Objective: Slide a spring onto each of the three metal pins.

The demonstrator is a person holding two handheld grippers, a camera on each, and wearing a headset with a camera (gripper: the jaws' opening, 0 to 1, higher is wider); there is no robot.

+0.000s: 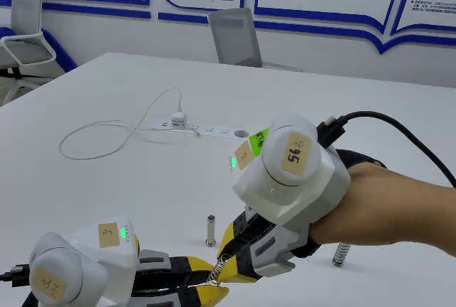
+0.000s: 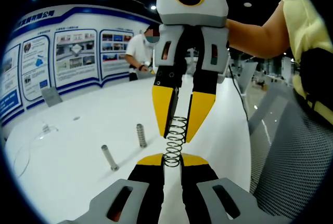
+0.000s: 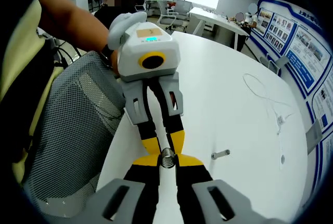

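A coiled spring [image 2: 174, 141] stretches between the two grippers, which meet tip to tip low over the white table [image 1: 142, 193]. My left gripper [image 2: 173, 160] is shut on the spring's near end. My right gripper [image 2: 176, 130] comes down from above, its jaws closed around the far end and what looks like a grey pin [image 2: 176, 102]. From above, the spring [image 1: 215, 270] is a short slanted coil between the left gripper [image 1: 206, 278] and the right gripper [image 1: 226, 261]. A bare pin [image 1: 210, 231] stands just behind them. Another pin carrying a spring [image 1: 341, 253] stands right of the hand.
A white power strip [image 1: 206, 130] with a plug and looping cable lies mid-table. Grey chairs [image 1: 235, 36] stand beyond the far edge. A mesh chair back [image 3: 78, 130] is close beside the table's near edge. A person [image 2: 138, 52] stands by the wall posters.
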